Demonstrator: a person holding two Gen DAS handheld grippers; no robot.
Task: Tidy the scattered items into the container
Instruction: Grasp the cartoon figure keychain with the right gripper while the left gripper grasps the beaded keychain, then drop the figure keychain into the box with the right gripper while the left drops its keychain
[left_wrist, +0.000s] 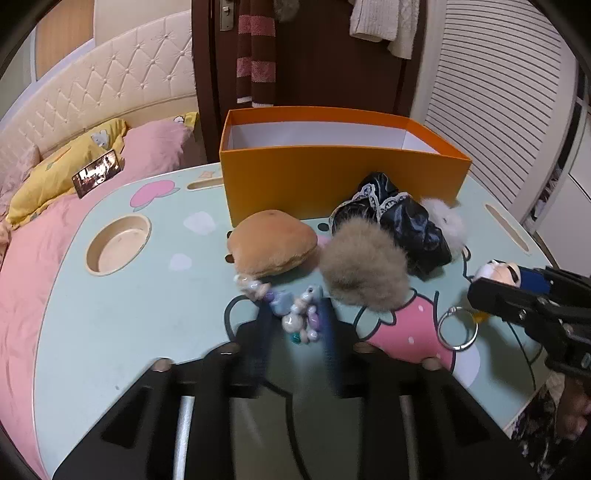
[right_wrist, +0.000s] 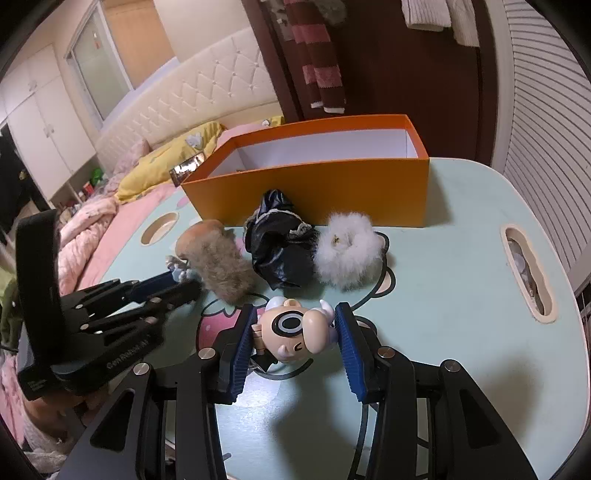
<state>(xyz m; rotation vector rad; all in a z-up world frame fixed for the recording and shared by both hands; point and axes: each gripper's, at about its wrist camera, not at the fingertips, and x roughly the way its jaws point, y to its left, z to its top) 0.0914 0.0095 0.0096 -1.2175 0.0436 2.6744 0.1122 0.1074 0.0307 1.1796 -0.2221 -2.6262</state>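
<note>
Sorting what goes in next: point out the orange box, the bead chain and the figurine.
orange box (left_wrist: 332, 181), left wrist view, front wall.
bead chain (left_wrist: 299, 314), left wrist view, bead cluster.
figurine (right_wrist: 291, 328), right wrist view, its head.

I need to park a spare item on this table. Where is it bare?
Bare: the left stretch around the round recess, and the right side between the orange box and the slot. Crowded: before the box, from plush bun to white pom-pom.

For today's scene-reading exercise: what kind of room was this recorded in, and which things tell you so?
Most likely a bedroom: a tufted headboard, a bed with pink bedding and a yellow pillow, and clothes hanging on the door.
</note>
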